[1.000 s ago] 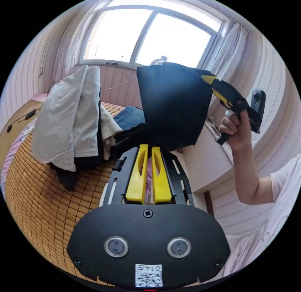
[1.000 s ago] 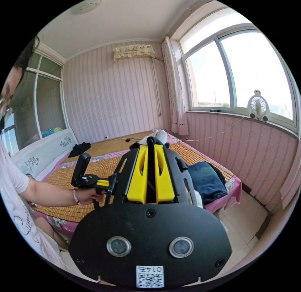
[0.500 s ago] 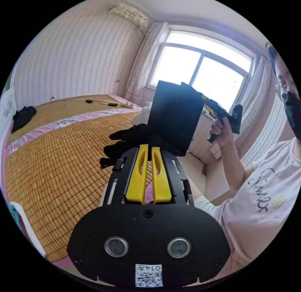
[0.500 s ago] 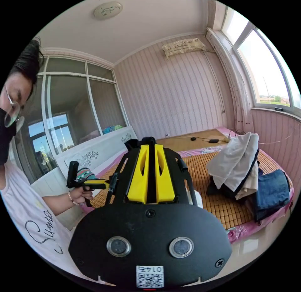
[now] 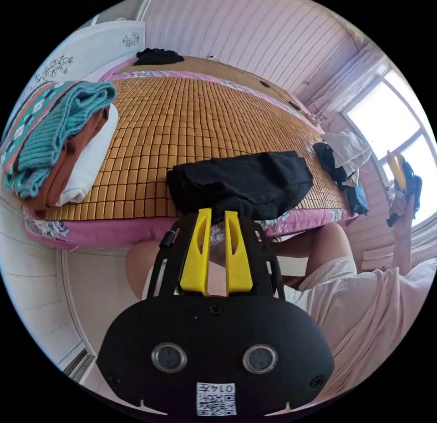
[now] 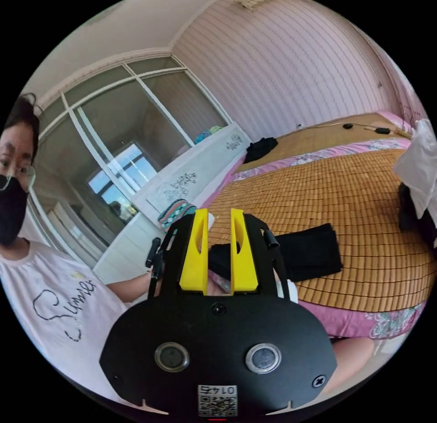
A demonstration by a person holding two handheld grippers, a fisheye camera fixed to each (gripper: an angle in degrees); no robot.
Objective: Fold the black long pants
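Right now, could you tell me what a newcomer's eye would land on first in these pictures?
The folded black pants lie on the bamboo mat near the bed's front edge, just beyond the open left gripper. A stack of folded clothes topped by teal knit sits at the mat's corner, and a loose pile of clothes lies towards the window.

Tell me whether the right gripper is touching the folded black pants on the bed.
Apart. In the right gripper view the right gripper is open and empty, raised over the bed edge, while the black pants lie flat on the bamboo mat beyond its fingers.
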